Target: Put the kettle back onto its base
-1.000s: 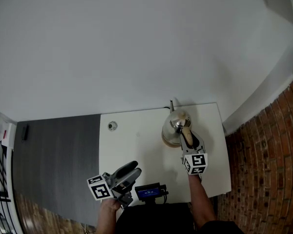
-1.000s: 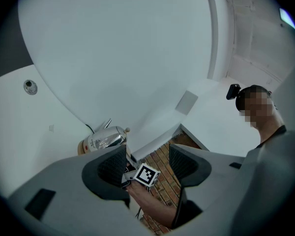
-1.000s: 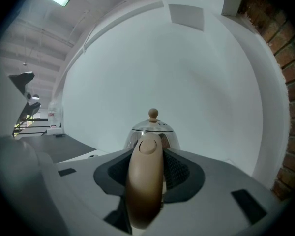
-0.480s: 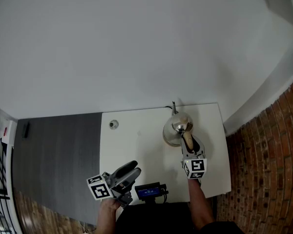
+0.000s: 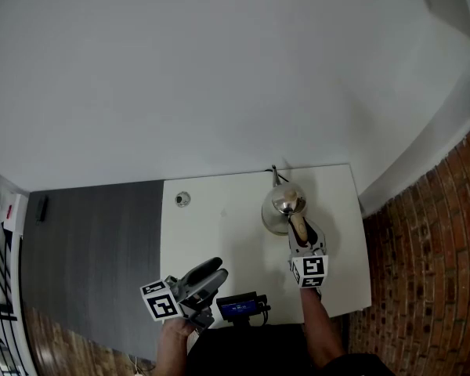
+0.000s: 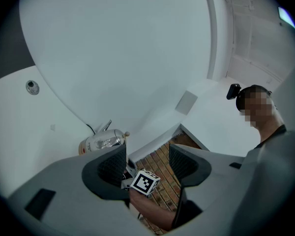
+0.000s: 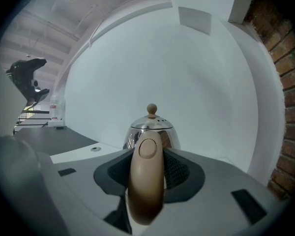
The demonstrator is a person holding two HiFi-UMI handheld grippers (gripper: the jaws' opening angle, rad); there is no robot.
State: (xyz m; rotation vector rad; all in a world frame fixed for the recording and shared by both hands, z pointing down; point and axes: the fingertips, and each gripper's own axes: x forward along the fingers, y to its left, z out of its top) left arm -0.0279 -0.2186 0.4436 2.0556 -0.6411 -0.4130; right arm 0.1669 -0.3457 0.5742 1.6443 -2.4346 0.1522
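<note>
The kettle (image 5: 280, 207) – a shiny steel pot with a small round knob on its lid – stands upright at about 1 o'clock from the middle of the white worktop (image 5: 219, 233), close to its far edge. Its thin spout (image 5: 275, 175) points toward 12 o'clock and its tan handle (image 5: 297, 222) reaches back toward 5 o'clock. Whether the pot sits on a base or straight on the worktop cannot be made out in any view.

The right tongs (image 5: 301, 240) come in from 5 o'clock and are clenched on that handle: in the right gripper view the handle (image 7: 146, 181) stands upright between the two dark ribbed pads (image 7: 179, 171), filling the gap between them, with the steel body and lid knob rising just behind.

The left tongs (image 5: 213, 274) hang at about 8 o'clock over the near left corner of the worktop, well apart from the kettle. They are released and hold nothing – in the left gripper view the pads (image 6: 113, 163) stand wide, and through the gap show the right gripper's marker cube (image 6: 144, 182), a forearm and brickwork (image 6: 160, 161).

A small round metal fitting (image 5: 182, 200) lies in the worktop at 10 o'clock. At 6 o'clock, on the near edge, sits a dark device with a blue display (image 5: 239, 309). A dark grey surface (image 5: 94, 249) adjoins the worktop at 9 o'clock, and brickwork shows at 3 o'clock.
</note>
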